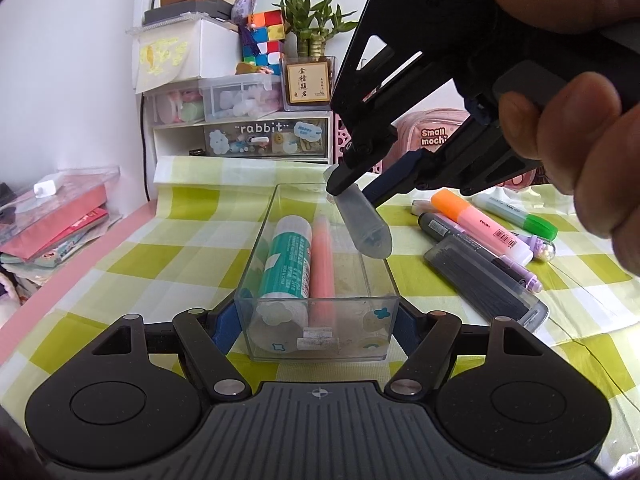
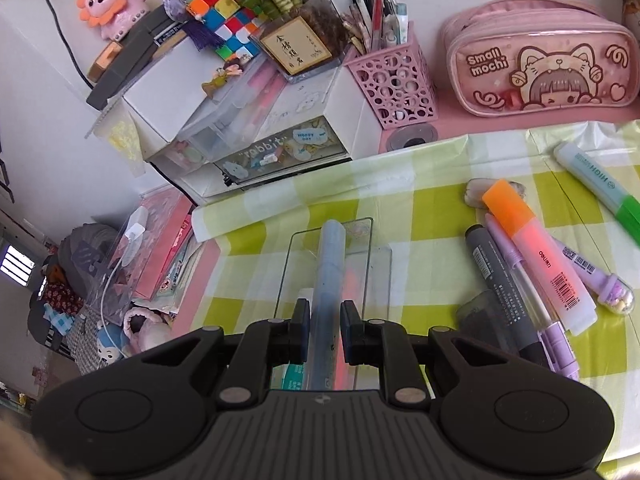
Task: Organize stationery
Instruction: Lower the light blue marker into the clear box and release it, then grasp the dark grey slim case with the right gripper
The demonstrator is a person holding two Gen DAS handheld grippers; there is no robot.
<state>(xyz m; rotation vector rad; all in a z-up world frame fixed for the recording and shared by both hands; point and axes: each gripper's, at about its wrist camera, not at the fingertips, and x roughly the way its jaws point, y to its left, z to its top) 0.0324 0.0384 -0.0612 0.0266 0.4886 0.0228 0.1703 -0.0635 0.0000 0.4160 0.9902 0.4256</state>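
A clear plastic box (image 1: 256,240) lies lengthwise on the green check cloth. It holds a teal glue stick (image 1: 286,258) and a pink pen (image 1: 322,258). My left gripper (image 1: 316,326) is shut on the box's near end. My right gripper (image 1: 354,186) hangs over the box's far right side, shut on a pale blue-grey marker (image 1: 366,226) that tilts down toward the box. In the right wrist view the gripper (image 2: 325,336) clamps that marker (image 2: 330,264) above the box (image 2: 380,264).
Loose on the cloth to the right lie an orange-pink highlighter (image 2: 536,256), a green-capped highlighter (image 2: 600,188), a grey marker (image 2: 504,288), purple pens (image 2: 592,272) and a grey lead case (image 1: 486,280). A pink pencil case (image 2: 540,64), pink pen basket (image 2: 394,68) and drawer unit (image 2: 280,148) stand behind.
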